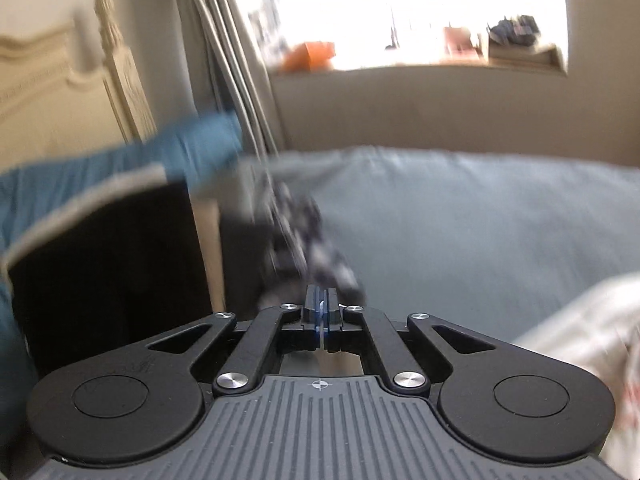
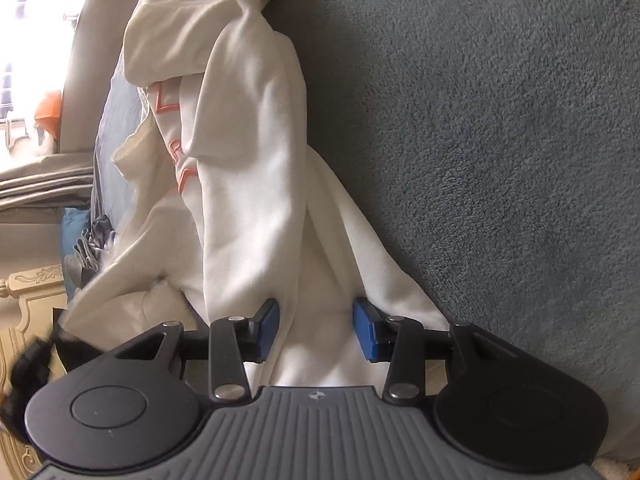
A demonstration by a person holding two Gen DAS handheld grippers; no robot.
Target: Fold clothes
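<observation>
In the right wrist view a crumpled white garment [image 2: 248, 184] with orange lettering lies on the grey-blue blanket [image 2: 500, 160]. My right gripper [image 2: 316, 328] is open and low over its near end. A fold of white cloth lies between the blue pads [image 2: 267, 326], and they do not squeeze it. In the blurred left wrist view my left gripper [image 1: 320, 300] is shut. A dark patterned garment [image 1: 312, 240] stretches away from its fingertips over the blanket [image 1: 460, 220] and appears pinched there. The white garment [image 1: 584, 344] shows at the lower right.
A cream carved headboard [image 1: 48, 88] and grey curtain [image 1: 232, 60] stand to the left, under a bright window [image 1: 420, 12] with clutter on its sill. Something blue [image 1: 120, 168] and a black box-like shape [image 1: 108, 272] lie at the left of the bed.
</observation>
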